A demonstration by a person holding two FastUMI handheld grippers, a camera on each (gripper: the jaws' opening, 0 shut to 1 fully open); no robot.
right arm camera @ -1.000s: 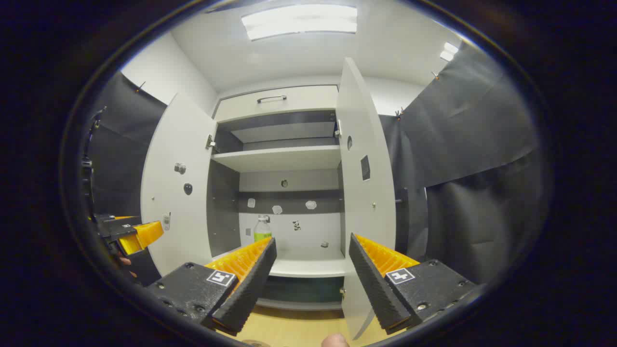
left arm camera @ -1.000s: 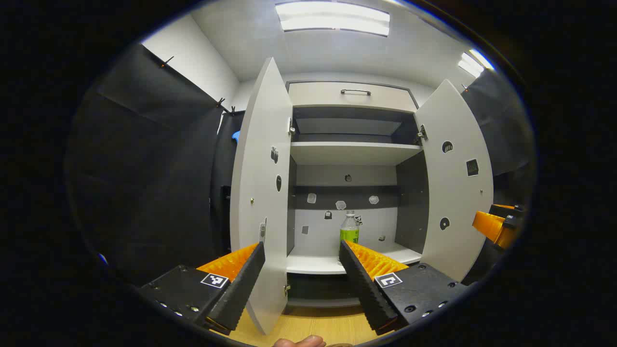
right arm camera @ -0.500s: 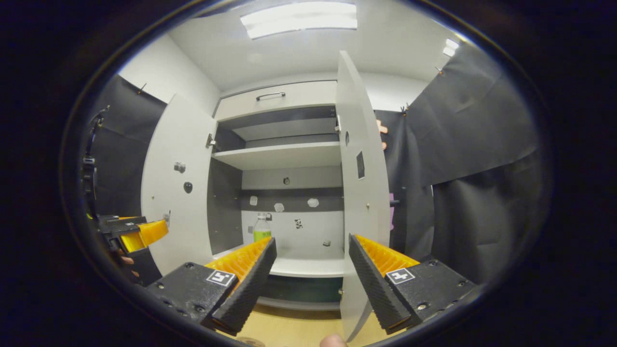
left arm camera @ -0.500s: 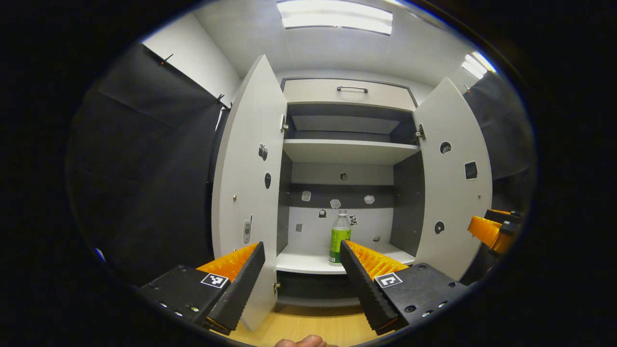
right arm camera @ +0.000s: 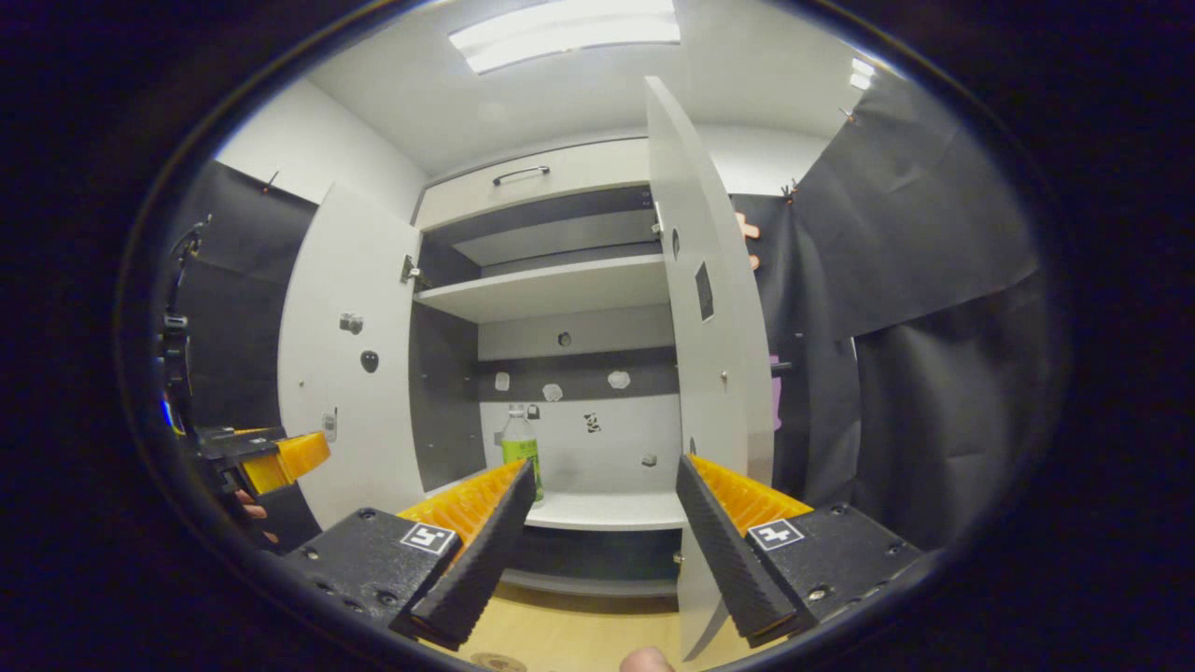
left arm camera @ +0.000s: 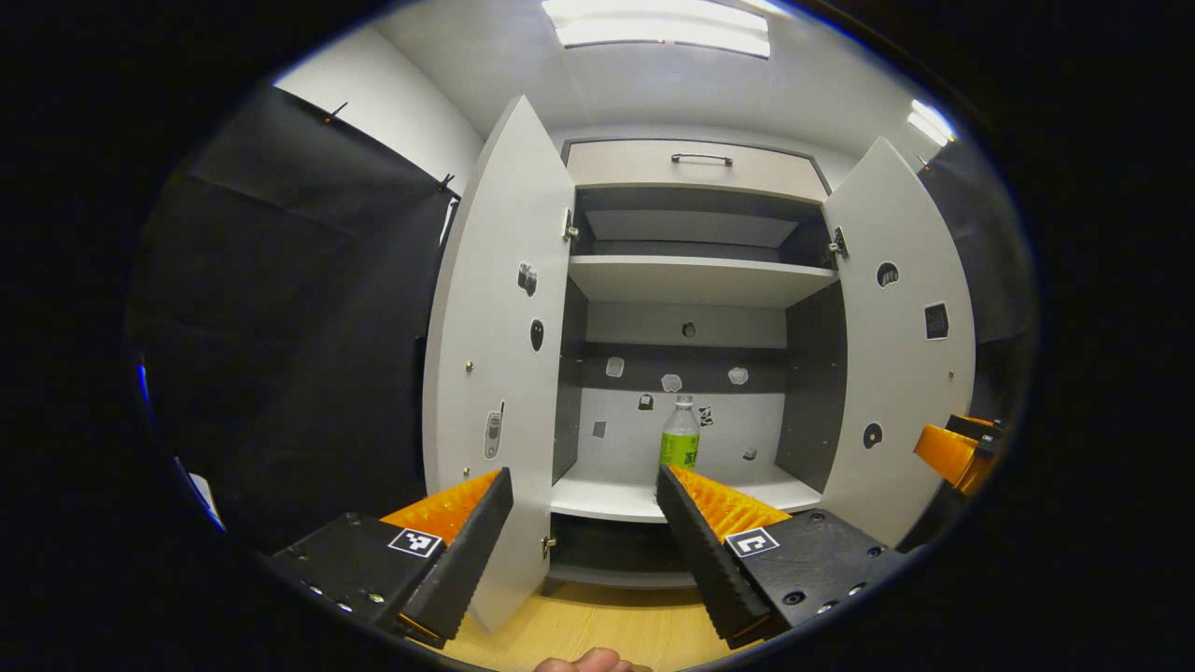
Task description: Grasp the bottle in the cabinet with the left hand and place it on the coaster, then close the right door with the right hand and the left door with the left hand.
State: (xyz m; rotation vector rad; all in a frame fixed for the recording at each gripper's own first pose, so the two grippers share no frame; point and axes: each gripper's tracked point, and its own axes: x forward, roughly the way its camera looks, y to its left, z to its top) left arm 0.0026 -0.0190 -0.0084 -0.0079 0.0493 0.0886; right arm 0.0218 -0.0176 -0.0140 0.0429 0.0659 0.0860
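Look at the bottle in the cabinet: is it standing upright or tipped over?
Upright. The bottle stands on its base on the lower shelf, cap at the top, green label vertical; the right gripper view agrees.

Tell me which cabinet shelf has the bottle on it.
The lower shelf: the bottle stands upright on it, while the upper shelf is bare.

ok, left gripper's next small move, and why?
Probably ease the left gripper forward toward the bottle: its jaws are open and empty, both cabinet doors stand open, and the bottle is upright on the lower shelf, well beyond the fingertips.
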